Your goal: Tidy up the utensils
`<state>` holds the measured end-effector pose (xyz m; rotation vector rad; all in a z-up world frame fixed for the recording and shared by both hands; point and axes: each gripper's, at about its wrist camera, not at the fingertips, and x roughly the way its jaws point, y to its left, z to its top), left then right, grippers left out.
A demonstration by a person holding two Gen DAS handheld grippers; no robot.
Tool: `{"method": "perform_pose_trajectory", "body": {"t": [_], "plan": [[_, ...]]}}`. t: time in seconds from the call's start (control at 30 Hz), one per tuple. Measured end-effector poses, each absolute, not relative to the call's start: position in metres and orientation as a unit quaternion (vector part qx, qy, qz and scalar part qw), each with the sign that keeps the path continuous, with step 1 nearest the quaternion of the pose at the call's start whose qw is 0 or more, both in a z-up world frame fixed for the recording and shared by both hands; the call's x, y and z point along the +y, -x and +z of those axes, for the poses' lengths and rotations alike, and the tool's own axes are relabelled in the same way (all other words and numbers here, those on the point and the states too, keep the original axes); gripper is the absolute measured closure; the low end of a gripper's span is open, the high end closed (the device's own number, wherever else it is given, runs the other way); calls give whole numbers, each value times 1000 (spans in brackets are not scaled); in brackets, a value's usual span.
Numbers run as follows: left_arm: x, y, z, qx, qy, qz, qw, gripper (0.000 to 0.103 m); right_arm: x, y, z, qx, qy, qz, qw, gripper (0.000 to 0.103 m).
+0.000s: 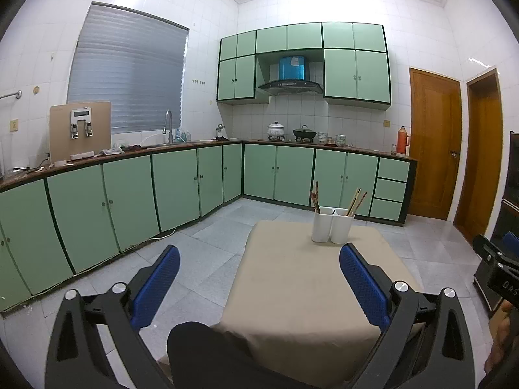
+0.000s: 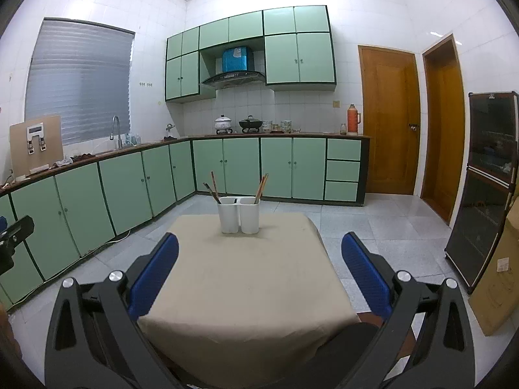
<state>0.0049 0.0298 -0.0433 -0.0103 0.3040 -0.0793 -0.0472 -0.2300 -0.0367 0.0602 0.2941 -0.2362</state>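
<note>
A white two-cup utensil holder [image 1: 332, 227] [image 2: 239, 214] stands near the far edge of a table with a beige cloth [image 1: 301, 291] [image 2: 246, 275]. Dark chopsticks [image 1: 315, 199] [image 2: 212, 186] stand in its left cup and lighter brown chopsticks [image 1: 356, 201] [image 2: 261, 187] in its right cup. My left gripper [image 1: 259, 259] is open and empty, held above the table's near left part. My right gripper [image 2: 259, 253] is open and empty, above the table's near side. Both are well short of the holder.
Green floor cabinets [image 2: 129, 181] run along the left and back walls under a counter with a sink, pots and a red thermos [image 2: 353, 119]. Wooden doors [image 2: 389, 120] and a dark cabinet [image 2: 486, 178] stand at right, with a cardboard box [image 2: 499, 275] beside it. Tiled floor surrounds the table.
</note>
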Motion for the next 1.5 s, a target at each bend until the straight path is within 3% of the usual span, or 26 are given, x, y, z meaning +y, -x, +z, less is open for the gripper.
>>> {"method": "perform_pose_trajectory", "body": {"t": [1.5], "plan": [[28, -3, -43, 151, 4, -42, 988, 6, -233, 48, -39, 144, -34, -119, 982, 6]]}}
